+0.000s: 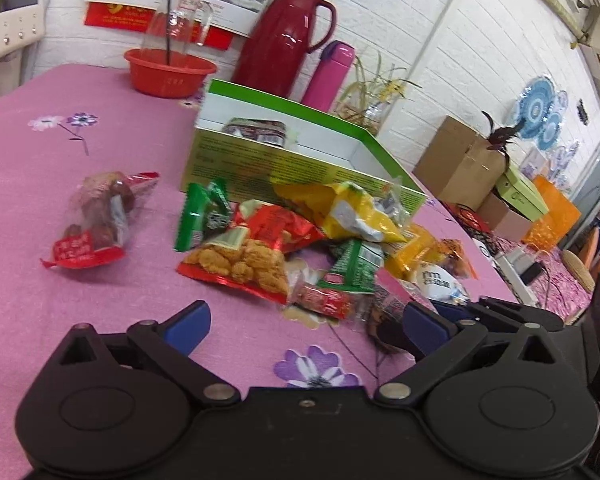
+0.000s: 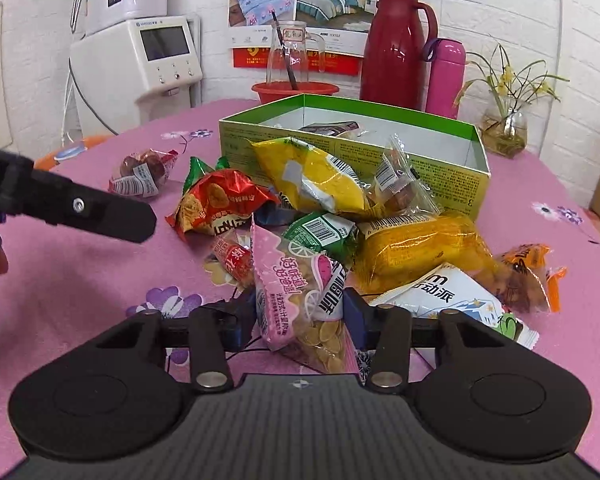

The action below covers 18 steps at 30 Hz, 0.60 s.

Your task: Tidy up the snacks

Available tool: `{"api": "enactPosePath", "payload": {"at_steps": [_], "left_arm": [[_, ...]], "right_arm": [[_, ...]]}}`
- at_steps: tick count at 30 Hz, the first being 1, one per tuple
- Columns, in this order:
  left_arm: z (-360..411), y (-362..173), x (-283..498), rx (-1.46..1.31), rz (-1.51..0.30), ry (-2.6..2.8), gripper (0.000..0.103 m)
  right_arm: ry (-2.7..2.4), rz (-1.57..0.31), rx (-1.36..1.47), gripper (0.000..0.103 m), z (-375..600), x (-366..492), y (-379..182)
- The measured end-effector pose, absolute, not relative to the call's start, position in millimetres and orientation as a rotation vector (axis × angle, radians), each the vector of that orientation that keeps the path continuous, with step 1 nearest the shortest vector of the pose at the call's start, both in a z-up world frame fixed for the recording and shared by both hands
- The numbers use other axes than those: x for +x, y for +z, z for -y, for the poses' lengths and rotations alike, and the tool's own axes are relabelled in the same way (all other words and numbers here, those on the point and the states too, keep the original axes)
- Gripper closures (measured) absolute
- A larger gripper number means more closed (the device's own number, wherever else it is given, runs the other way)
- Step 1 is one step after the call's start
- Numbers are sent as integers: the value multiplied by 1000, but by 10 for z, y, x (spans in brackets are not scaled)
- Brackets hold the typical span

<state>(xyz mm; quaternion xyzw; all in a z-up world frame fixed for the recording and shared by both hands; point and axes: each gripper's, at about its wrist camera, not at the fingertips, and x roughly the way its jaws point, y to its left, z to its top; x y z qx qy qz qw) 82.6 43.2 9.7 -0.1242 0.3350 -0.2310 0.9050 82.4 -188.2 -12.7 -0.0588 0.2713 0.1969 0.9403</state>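
Right gripper point(image 2: 300, 320) is clamped on a pink snack packet point(image 2: 300, 300); the green box point(image 2: 440, 168) is seen beyond. Left gripper point(image 1: 304, 320) is spread, nothing held.

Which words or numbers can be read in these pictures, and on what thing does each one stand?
"好味道": on the pink packet.
"动派": on the white packet.
"3": on the green box, near its corner.
The small print on the box, the poster, the jar label and the other packets' print are too small or blurred to read.
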Motion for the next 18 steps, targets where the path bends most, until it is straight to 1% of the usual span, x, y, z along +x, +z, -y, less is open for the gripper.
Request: {"api": "enactPosePath", "payload": {"at_steps": [6, 14, 17, 18], "left_arm": [[-183, 76, 907, -224, -711, -546, 0], [312, 49, 1144, -23, -665, -542, 0], [418, -68, 1261, 30, -703, -551, 0], [418, -113, 1283, 36, -715, -556, 1]], "right_arm": [[386, -567, -93, 33, 2100, 626, -121], [363, -584, -12, 32, 2315, 468, -130], [365, -577, -19, 32, 2307, 457, -138], [366, -577, -17, 32, 2311, 464, -137]]}}
